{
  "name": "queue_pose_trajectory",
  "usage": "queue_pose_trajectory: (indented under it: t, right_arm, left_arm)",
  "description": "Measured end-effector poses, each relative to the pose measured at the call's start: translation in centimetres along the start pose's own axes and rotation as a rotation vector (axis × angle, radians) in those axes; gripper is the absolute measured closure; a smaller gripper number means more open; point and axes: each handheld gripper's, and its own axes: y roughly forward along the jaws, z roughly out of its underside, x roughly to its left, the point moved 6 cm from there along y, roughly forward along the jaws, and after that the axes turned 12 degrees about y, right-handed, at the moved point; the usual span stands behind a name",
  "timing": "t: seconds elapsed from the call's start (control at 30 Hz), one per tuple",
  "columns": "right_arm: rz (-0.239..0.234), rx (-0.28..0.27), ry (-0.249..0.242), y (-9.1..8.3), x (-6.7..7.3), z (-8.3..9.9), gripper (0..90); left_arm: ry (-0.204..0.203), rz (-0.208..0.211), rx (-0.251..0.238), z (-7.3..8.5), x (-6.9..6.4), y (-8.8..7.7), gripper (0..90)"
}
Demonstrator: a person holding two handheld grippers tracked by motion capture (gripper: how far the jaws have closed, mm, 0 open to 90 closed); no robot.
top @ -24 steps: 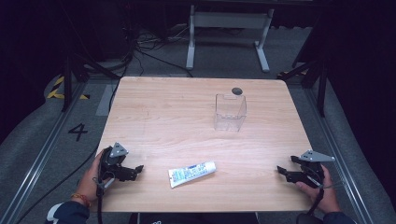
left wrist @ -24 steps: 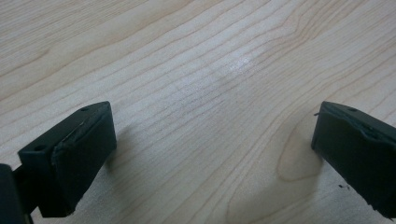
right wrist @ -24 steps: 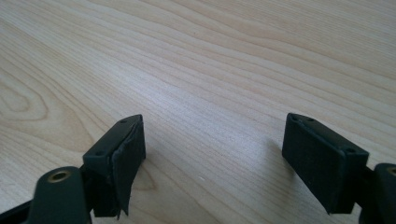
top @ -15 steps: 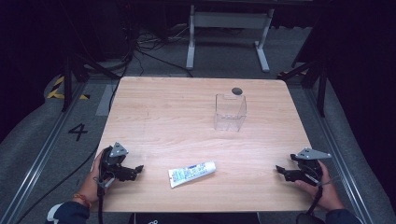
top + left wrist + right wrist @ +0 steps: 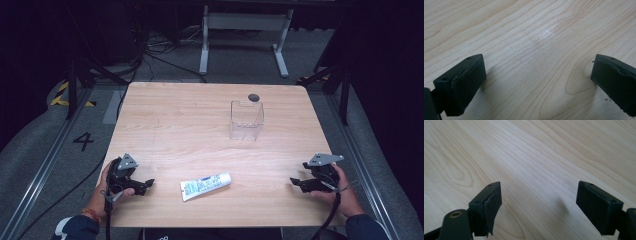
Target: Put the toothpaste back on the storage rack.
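The left gripper (image 5: pixel 142 186) rests low on the table at about 7 o'clock of the tabletop, its jaws spread wide with bare wood between them. The right gripper (image 5: pixel 296 182) sits at about 4 o'clock, likewise released and empty, pointing inward toward the middle. Between them, at 6 o'clock near the front edge, the tube (image 5: pixel 205 185) lies flat, slightly slanted, well apart from both sets of jaws. The clear container (image 5: pixel 246 120) stands upright toward 1 o'clock of the table's centre, with a small dark disc (image 5: pixel 253 97) just behind it at its 12 o'clock.

The likely trouble is in the pick-up: the tube is flat and soft, so jaws coming in low may push it along the smooth wood instead of closing over it, or pinch one end and let it droop and twist. A squeeze on its body could also buckle it. The container looks light; a tube brought in off-centre could knock or tip it.

The table (image 5: pixel 165 125) is pale wood grain with a soft glare patch, otherwise uncluttered. Around it lie grey floor, trailing cables, a painted number 4 (image 5: pixel 83 141) at 9 o'clock, and a white frame (image 5: pixel 245 22) at 12 o'clock against a dark room.
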Motion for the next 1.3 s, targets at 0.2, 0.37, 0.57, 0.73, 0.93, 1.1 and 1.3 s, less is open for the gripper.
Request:
queue_pose_trajectory:
  t: [0.2,0.37,0.57,0.73,0.93,1.1,1.3]
  right_arm:
    - [-0.055,0.011,-0.05,-0.2,1.4,-1.4,21.5]
    - [-0.103,0.003,-0.096,-0.2,2.8,-2.9,21.5]
    - [-0.131,-0.005,-0.166,0.2,4.8,-4.8,23.3]
    - [-0.159,0.016,-0.241,0.7,6.9,-6.2,25.1]
    - [-0.217,0.045,-0.318,2.0,9.7,-7.7,26.4]
    - [-0.246,0.054,-0.353,2.9,11.2,-8.5,27.0]
    - [-0.268,0.065,-0.391,3.6,12.7,-9.2,27.2]
  left_arm:
    - [-0.001,0.0,0.0,0.0,0.0,0.0,0.3]
    - [-0.002,-0.001,0.0,0.0,0.0,0.0,0.3]
    - [-0.002,-0.001,0.0,0.0,0.0,0.0,0.3]
    - [-0.002,-0.001,-0.001,0.0,0.0,0.0,0.4]
    - [0.012,-0.006,-0.001,0.0,0.1,0.0,0.4]
    - [0.011,-0.006,-0.001,0.0,0.1,0.0,0.4]
    - [0.011,-0.006,-0.001,0.0,0.1,0.0,0.4]
